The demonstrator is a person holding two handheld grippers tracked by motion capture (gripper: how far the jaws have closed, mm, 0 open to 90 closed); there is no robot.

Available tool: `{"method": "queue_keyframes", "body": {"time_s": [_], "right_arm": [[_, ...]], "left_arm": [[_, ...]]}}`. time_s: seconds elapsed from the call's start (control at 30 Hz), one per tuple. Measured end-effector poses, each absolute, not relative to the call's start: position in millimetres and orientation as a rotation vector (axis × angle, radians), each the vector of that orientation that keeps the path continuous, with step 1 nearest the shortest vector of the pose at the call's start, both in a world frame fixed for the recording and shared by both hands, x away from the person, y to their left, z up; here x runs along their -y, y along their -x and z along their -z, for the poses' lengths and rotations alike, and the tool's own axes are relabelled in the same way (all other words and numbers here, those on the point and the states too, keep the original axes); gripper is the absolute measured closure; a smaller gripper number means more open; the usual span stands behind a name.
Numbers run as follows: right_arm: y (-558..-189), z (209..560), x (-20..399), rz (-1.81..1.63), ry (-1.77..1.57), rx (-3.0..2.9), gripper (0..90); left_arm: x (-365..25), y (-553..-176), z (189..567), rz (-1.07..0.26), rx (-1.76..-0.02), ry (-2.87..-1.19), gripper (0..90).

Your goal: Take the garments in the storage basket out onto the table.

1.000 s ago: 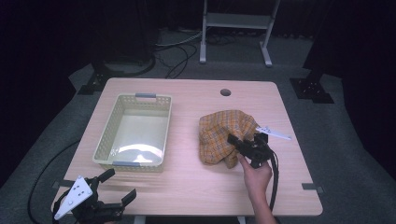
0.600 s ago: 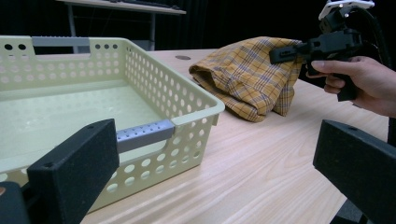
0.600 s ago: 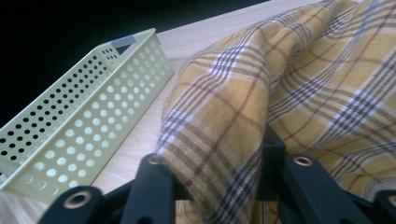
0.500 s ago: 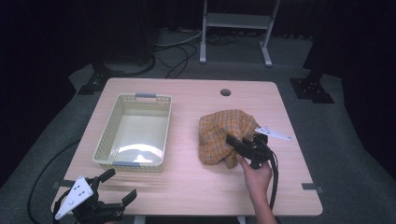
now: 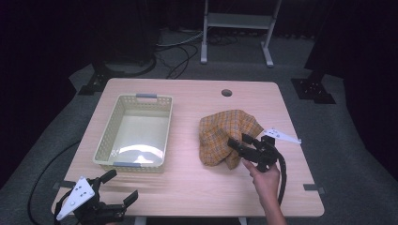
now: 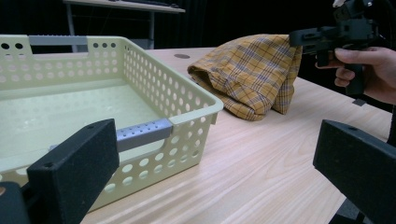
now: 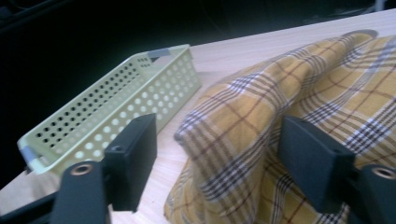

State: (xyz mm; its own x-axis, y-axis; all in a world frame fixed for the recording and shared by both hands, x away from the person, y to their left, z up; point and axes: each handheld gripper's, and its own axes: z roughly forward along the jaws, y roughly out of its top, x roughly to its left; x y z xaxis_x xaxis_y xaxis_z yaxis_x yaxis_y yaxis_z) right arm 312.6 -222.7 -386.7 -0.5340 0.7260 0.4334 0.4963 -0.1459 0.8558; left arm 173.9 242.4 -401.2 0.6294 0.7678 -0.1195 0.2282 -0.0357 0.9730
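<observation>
So the pale green basket (image 5: 136, 133) sits with nothing inside; the plaid cloth (image 5: 225, 136) is heaped beside it on the table (image 5: 187, 187). Right gripper (image 5: 240, 143) has just been opening, a fold between its jaws, unpinched. Left gripper (image 5: 119, 187) is spread too.

Your basket (image 5: 135, 132), pale yellow-green with holed walls and grey handles on its short ends, sits empty on the left half of the wooden table (image 5: 187, 187), its long sides running front to back. Near the table's far edge you have a small round hole (image 5: 226, 93). Beyond it, a metal stand (image 5: 237, 21) rises from the grey floor (image 5: 338, 126).
</observation>
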Motion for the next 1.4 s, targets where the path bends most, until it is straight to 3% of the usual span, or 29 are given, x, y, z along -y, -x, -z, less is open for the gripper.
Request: {"method": "queue_keyframes", "body": {"time_s": [0.3,1.4], "right_arm": [[-308,385,231,-1.783,-1.346,-1.937,13.1],[-277,396,295,-1.748,-1.432,-1.842,12.4]], "left_arm": [[-242,-174,401,-0.532,-0.848,-1.59,0.2],[-241,-174,402,-0.534,-0.848,-1.6,0.2]]}}
